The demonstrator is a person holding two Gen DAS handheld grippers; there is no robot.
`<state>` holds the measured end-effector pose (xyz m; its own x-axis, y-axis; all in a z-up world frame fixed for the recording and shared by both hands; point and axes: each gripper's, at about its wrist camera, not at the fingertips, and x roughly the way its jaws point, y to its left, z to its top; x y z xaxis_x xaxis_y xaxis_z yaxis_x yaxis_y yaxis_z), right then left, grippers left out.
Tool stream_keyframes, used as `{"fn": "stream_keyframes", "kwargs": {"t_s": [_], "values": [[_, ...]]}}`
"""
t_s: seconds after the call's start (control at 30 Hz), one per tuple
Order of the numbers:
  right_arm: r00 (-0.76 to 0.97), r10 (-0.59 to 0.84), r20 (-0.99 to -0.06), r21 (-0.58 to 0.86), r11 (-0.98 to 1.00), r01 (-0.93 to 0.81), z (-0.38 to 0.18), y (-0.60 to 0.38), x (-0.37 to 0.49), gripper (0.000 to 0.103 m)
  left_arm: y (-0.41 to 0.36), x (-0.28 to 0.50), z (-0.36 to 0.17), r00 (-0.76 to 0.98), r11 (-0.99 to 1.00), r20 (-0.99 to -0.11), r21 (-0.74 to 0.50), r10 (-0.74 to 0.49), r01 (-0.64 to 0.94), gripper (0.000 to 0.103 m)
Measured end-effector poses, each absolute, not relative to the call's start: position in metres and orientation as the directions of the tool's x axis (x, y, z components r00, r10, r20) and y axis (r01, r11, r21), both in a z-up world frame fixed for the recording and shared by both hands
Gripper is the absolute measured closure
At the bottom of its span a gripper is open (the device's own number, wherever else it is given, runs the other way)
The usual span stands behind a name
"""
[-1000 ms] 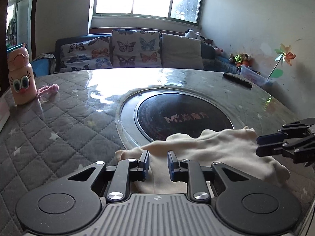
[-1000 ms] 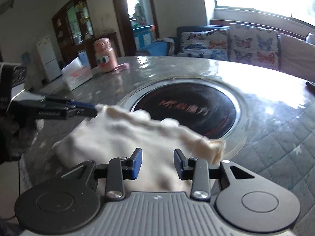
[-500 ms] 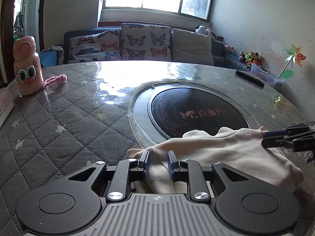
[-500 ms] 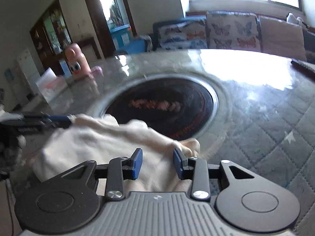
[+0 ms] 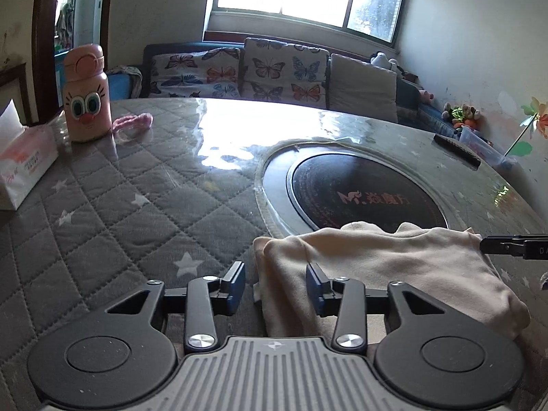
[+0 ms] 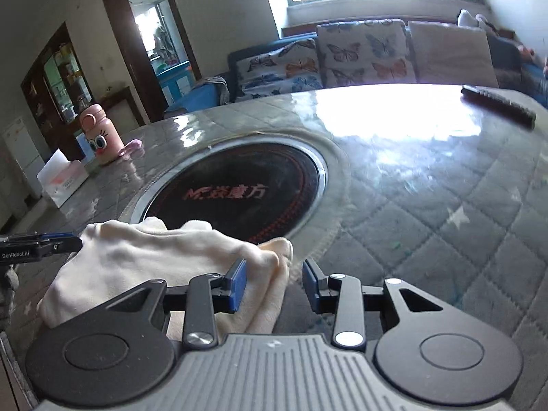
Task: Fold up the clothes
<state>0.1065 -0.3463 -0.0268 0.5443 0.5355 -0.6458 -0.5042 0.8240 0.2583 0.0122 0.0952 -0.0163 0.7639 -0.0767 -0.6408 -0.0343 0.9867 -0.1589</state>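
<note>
A cream garment (image 5: 387, 267) lies bunched on the quilted grey table, at the near rim of the round black cooktop (image 5: 366, 191). My left gripper (image 5: 275, 286) is open, its jaws astride the garment's left edge. My right gripper (image 6: 274, 279) is open, with the garment's right end (image 6: 150, 257) lying between and left of its jaws. The right gripper's fingers (image 5: 510, 245) show at the garment's far right in the left wrist view. The left gripper's fingers (image 6: 41, 241) show at its left in the right wrist view.
A pink cartoon bottle (image 5: 87, 92) with a pink strap and a tissue box (image 5: 24, 161) stand at the table's far left. A dark remote (image 5: 455, 150) lies at the far right. A sofa with butterfly cushions (image 5: 274, 72) stands behind the table.
Both grippers have opened and let go of the garment. The garment has come down onto the table by the cooktop rim.
</note>
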Motion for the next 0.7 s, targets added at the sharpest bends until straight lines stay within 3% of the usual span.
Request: {"fn": "stream_keyframes", "kwargs": {"t_s": [0.2, 0.4, 0.7], "values": [[0.535, 0.535, -0.653, 0.279, 0.828, -0.487, -0.0339, -0.3472, 0.1060, 0.067, 0.0976, 0.0137, -0.0211, 0.745, 0.979, -0.660, -0.199, -0.095, -0.051, 0.062], [0.538, 0.528, -0.657, 0.272, 0.831, -0.485, -0.0345, -0.3446, 0.1031, 0.068, 0.0962, 0.0137, -0.0220, 0.741, 0.973, -0.661, -0.225, -0.117, -0.048, 0.076], [0.542, 0.531, -0.651, 0.281, 0.832, -0.478, -0.0335, -0.3442, 0.1058, 0.069, 0.0930, 0.0132, -0.0209, 0.741, 0.974, -0.665, -0.215, -0.098, -0.065, 0.072]]}}
